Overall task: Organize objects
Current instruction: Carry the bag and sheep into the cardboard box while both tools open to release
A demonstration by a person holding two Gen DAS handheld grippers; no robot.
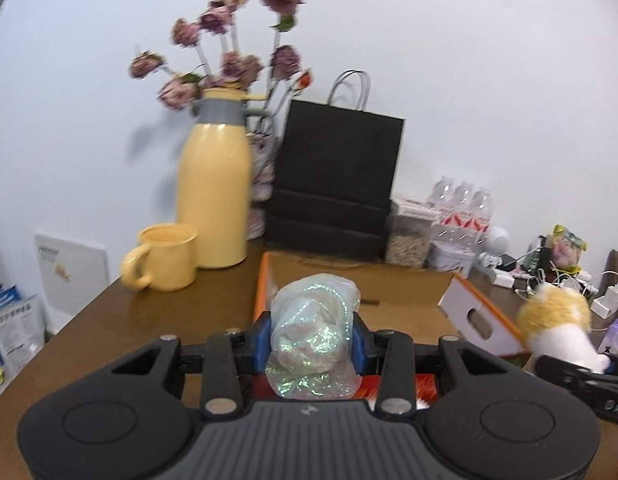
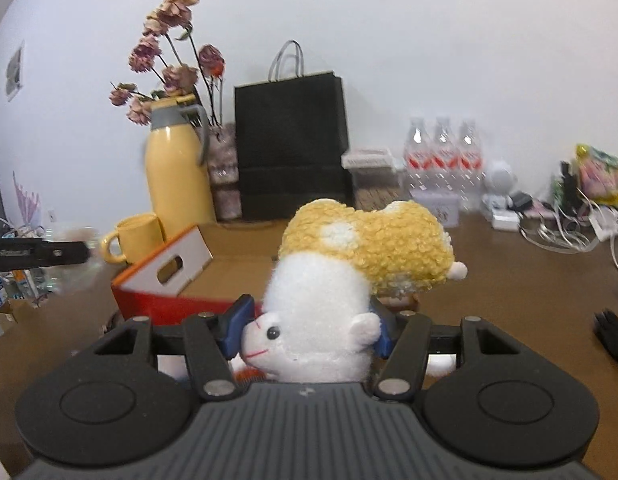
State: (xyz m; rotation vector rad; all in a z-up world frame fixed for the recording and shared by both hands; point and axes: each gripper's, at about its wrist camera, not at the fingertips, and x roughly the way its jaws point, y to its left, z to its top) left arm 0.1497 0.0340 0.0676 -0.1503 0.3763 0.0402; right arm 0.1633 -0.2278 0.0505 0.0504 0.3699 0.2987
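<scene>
My left gripper point(image 1: 311, 342) is shut on a shimmering clear plastic bundle point(image 1: 315, 320), held above the brown table in front of an open orange cardboard box point(image 1: 389, 312). In the right wrist view my right gripper point(image 2: 309, 328) is shut on a plush sheep point(image 2: 349, 264) with a white head and curly yellow body, lifted over the table beside the same box point(image 2: 165, 280). The sheep point(image 1: 557, 328) also shows at the right of the left wrist view, with the right gripper's black body below it. The left gripper's arm appears blurred at the left edge of the right wrist view.
A yellow jug point(image 1: 215, 192) and yellow mug point(image 1: 165, 258) stand at the back left, with dried flowers point(image 1: 229, 52) behind. A black paper bag point(image 1: 337, 176) leans on the wall. Water bottles point(image 2: 441, 156), chargers and tangled cables point(image 2: 565, 224) crowd the back right.
</scene>
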